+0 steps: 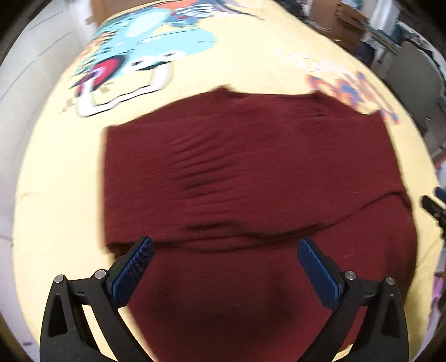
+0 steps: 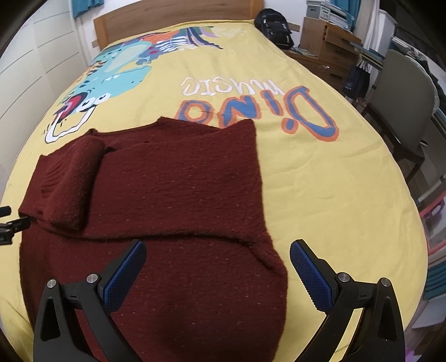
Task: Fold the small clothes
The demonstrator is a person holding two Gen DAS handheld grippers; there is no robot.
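A dark red knitted sweater lies on the yellow bed cover, partly folded, with a folded layer across its upper part and a sleeve laid over its left side in the right wrist view. My left gripper hovers open above the sweater's near half, its blue pads wide apart with nothing between them. The left wrist view is motion-blurred. Over the sweater's right edge my right gripper is open too and holds nothing. A black piece of the left gripper shows at the left edge of the right wrist view.
The yellow bed cover has a dinosaur print and lettering. A wooden headboard stands at the far end with a black backpack beside it. On the right are a grey chair and wooden drawers. A white wall runs along the left.
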